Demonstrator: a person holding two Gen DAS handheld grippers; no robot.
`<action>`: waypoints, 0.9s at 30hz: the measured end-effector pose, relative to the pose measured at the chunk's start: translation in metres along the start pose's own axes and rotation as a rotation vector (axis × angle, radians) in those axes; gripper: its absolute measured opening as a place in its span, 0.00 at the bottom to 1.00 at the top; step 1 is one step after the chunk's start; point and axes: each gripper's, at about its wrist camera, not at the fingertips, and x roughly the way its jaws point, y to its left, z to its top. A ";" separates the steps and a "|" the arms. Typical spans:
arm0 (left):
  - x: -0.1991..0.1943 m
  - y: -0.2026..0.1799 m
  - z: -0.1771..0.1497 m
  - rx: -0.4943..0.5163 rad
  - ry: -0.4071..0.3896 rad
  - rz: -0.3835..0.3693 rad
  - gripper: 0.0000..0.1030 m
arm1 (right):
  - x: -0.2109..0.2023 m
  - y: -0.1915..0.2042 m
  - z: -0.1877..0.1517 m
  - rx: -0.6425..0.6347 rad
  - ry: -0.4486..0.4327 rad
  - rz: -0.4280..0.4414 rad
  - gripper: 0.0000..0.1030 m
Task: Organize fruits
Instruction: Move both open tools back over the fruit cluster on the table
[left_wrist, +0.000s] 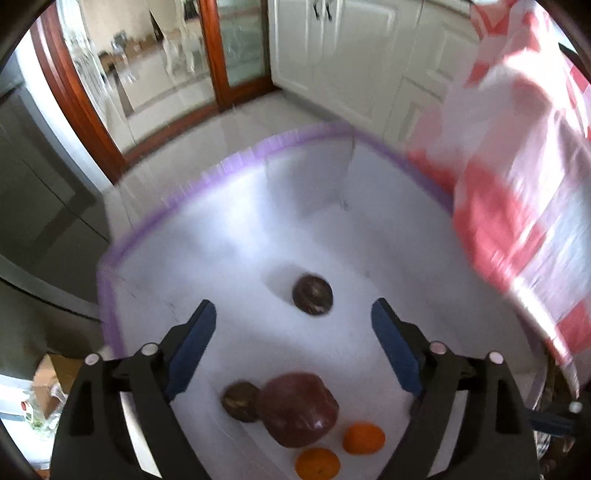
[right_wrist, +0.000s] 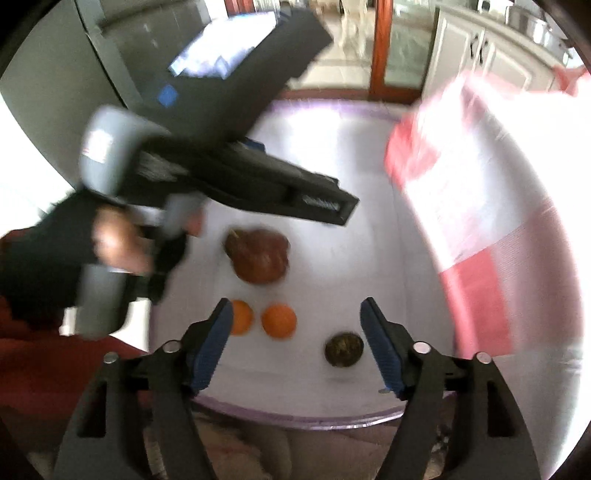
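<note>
On a white table (left_wrist: 221, 240) with a purple edge lie a large dark red fruit (left_wrist: 298, 410), two oranges (left_wrist: 364, 438) (left_wrist: 317, 463) and two dark round fruits (left_wrist: 312, 294) (left_wrist: 241, 401). My left gripper (left_wrist: 293, 306) is open above the table and holds nothing; the far dark fruit lies below, between its tips. My right gripper (right_wrist: 295, 304) is also open and empty. Under it are an orange (right_wrist: 279, 320), a second orange (right_wrist: 240, 317) partly behind the left finger, and a dark round fruit (right_wrist: 343, 350). The red fruit (right_wrist: 260, 254) lies beyond.
A blurred red-and-white plastic bag (left_wrist: 517, 184) (right_wrist: 480, 184) hangs over the table's right side. A gloved hand (right_wrist: 110, 243) grips the left tool's handle at the left. Beyond the table are a wood-framed glass door (left_wrist: 236, 55), white cabinets (left_wrist: 332, 55) and a grey fridge (left_wrist: 37, 184).
</note>
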 end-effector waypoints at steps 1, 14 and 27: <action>-0.011 -0.001 0.005 0.002 -0.038 0.019 0.89 | -0.012 0.000 0.001 0.003 -0.034 0.013 0.74; -0.116 -0.098 0.042 0.204 -0.313 0.008 0.98 | -0.207 -0.100 -0.069 0.328 -0.519 -0.193 0.85; -0.158 -0.330 0.056 0.492 -0.307 -0.421 0.98 | -0.270 -0.249 -0.254 0.942 -0.678 -0.454 0.86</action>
